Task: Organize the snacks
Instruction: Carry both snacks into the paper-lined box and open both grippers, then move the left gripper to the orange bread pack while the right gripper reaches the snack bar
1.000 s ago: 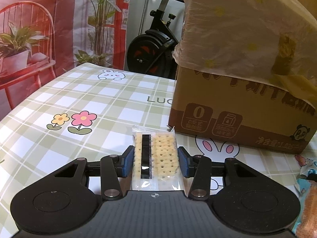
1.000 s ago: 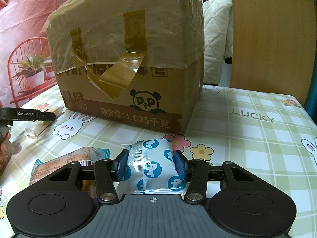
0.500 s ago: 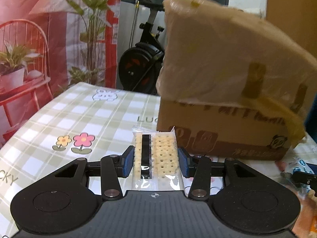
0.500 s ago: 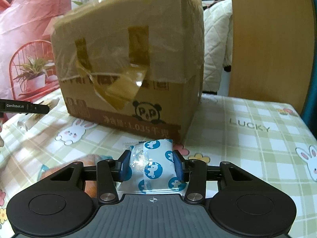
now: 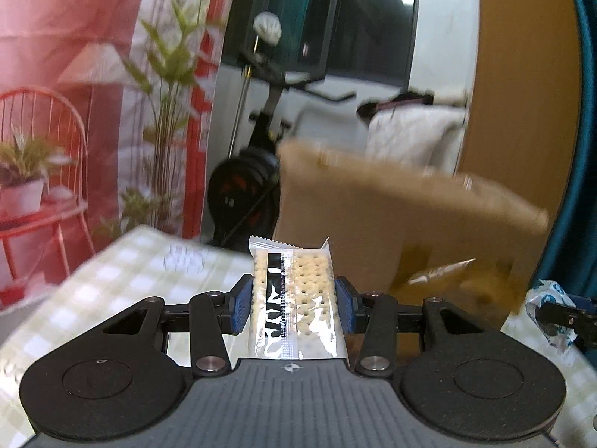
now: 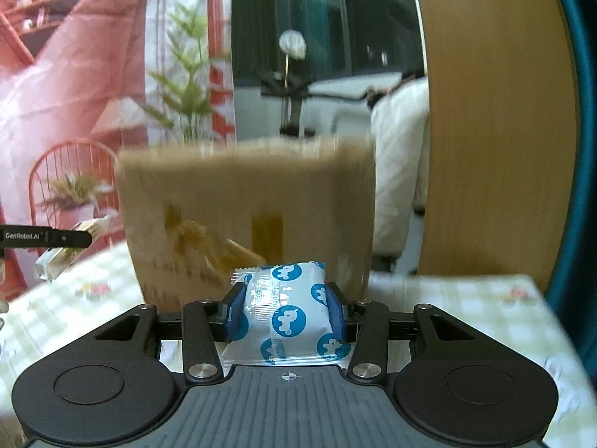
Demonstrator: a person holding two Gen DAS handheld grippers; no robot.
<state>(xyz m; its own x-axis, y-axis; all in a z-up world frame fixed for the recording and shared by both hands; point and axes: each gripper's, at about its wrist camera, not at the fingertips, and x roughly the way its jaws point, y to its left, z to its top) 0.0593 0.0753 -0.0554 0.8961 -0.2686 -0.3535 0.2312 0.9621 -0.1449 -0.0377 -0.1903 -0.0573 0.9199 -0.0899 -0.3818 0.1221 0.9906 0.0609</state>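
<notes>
Left wrist: cracker packet above table edge.

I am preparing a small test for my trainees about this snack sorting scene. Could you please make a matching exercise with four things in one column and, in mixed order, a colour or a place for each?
Things:
1. cracker pack
2. pouch
3. cardboard box
4. tablecloth

Descriptions:
A. brown, taped, standing on the table
B. white with blue round prints, in the right gripper
C. pale green check
D. clear wrapper with a black stripe, in the left gripper

Pairs: 1-D, 2-B, 3-A, 4-C
</notes>
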